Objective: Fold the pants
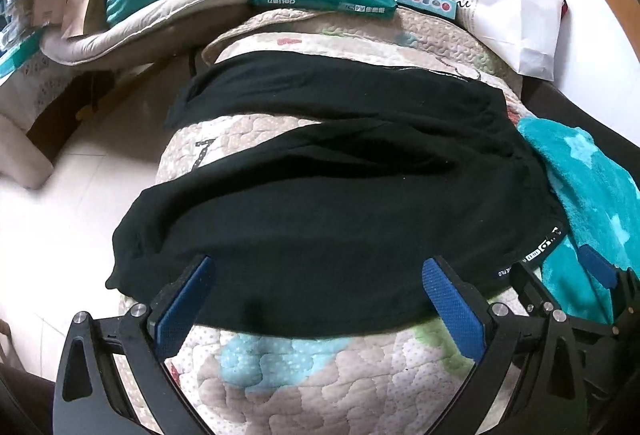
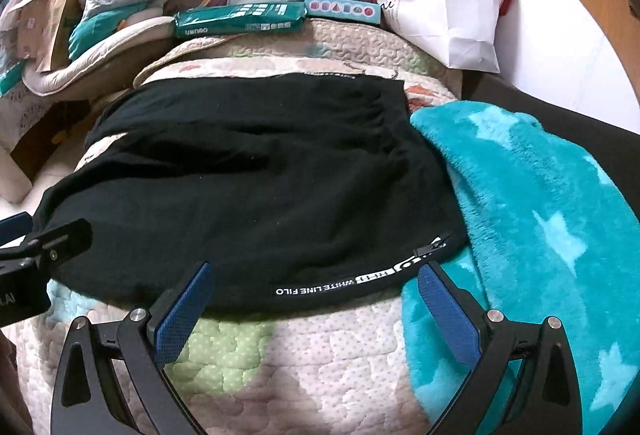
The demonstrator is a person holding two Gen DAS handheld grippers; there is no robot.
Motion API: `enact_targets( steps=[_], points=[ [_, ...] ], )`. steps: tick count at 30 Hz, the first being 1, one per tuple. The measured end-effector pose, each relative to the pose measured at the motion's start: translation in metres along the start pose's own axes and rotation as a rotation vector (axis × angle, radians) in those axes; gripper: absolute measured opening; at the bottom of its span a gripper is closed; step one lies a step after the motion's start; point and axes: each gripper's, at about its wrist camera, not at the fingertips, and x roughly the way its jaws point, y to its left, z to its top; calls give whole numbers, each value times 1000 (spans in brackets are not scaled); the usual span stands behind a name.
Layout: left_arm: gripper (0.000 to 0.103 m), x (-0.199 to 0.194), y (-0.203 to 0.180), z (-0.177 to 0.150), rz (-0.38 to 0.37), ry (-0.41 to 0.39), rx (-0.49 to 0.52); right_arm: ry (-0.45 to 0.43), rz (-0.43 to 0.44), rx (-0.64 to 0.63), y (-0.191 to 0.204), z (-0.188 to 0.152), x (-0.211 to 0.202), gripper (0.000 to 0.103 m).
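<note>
Although no fold has yet been made, the black pants [image 1: 320, 195] are found spread flat on a quilted cover [image 1: 288, 367], with the long axis running left to right across both wrist views. The waistband end, marked by a white lettered band [image 2: 344, 281], lies to the right; the two legs run off to the left, and a wedge of cover is visible between them. The near long edge of the garment lies directly ahead of both tools.

The left gripper [image 1: 316, 291] is held released, jaws spread wide, at the near edge of the nearer leg. The right gripper [image 2: 316, 291] is likewise released, its jaws straddling the lettered band at the waist corner. Nothing is grasped by either. The waist is judged nearer to the right hand, the leg to the left.

A teal star blanket [image 2: 540, 215] is noted touching the waistband end, and may be caught in a careless pinch. Boxes and bags are stacked well beyond the far edge.
</note>
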Motion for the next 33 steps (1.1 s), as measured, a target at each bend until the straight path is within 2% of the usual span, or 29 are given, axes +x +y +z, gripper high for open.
enact_targets(
  steps=[10,20,22,25,28,33],
  points=[
    [103,1,0,-1,11,8,13,32,6,4,-1,1,2,103],
    [103,1,-5,-2,-18,25,27,44,8,-4,4,-2,3,103],
    [103,1,-7,-2,-76,49,29,46,11,-3,3,-2,3,103],
    [103,-3,-7,-1,-219,79,15,44,11,-2,3,-2,3,103],
    [103,-6,-10,-1,-329,99,10,44,10,-1,3,-2,3,103],
    [103,-3,-7,-4,-423,145,-57,48,10,1,1,-1,4,103]
  ],
)
